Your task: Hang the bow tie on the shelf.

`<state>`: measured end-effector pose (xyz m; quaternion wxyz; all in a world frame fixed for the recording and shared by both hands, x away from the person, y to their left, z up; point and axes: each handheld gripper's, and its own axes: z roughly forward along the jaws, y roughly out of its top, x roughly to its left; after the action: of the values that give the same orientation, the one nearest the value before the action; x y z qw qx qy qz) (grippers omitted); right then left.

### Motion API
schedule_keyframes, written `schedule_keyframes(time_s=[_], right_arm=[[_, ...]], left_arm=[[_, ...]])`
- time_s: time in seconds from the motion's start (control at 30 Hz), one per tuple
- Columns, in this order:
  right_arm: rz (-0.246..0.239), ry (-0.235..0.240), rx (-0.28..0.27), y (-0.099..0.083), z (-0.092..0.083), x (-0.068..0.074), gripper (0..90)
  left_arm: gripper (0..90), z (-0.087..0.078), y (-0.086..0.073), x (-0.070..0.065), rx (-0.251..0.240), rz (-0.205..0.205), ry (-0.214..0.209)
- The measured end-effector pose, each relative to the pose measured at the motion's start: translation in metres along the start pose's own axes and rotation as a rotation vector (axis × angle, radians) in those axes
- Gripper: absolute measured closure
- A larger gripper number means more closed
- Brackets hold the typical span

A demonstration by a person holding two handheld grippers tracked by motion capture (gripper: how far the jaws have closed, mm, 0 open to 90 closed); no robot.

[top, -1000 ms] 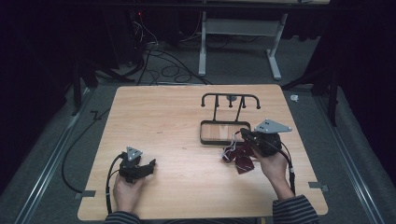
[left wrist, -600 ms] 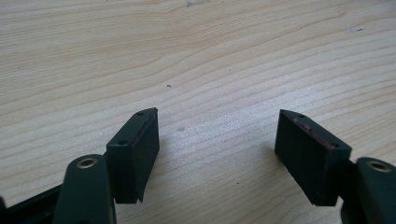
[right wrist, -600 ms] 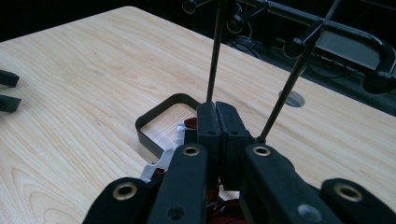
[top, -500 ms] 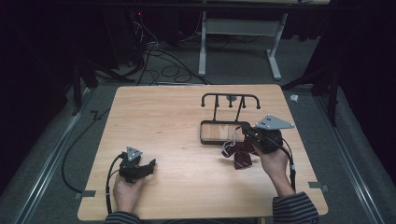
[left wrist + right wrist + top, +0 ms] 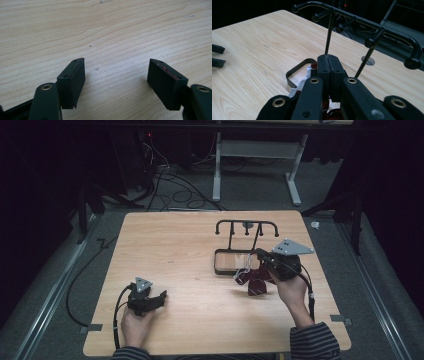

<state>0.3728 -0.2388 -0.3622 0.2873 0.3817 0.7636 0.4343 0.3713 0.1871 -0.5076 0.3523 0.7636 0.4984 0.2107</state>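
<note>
Lifting slightly toward the black metal hook stand [image 5: 246, 227], the right hand-held gripper [image 5: 261, 257] is clamping a dark red fabric piece [image 5: 256, 281]; the left hand-held gripper [image 5: 158, 298] is resting open on the light wooden bench [image 5: 170, 245].

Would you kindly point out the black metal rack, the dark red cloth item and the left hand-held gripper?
Black metal rack [image 5: 247, 223], high view, top bar.
Dark red cloth item [image 5: 257, 287], high view, lower fold.
Left hand-held gripper [image 5: 116, 82], left gripper view, between open jaws.

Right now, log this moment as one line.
left gripper: open, resting on table | right gripper: shut on dark red item | beside black rack
</note>
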Motion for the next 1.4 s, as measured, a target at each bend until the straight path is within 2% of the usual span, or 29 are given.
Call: schedule_keyframes(time_s=[0.97, 1.4], right_arm=[[-0.014, -0.003, -0.018, 0.023, 0.007, -0.001, 90.0], [0.008, 0.011, -0.020, 0.031, 0.011, -0.006, 90.0]], left_arm=[[31.1, 0.000, 0.000, 0.000, 0.000, 0.000, 0.000], [31.1, 0.000, 0.000, 0.000, 0.000, 0.000, 0.000]])
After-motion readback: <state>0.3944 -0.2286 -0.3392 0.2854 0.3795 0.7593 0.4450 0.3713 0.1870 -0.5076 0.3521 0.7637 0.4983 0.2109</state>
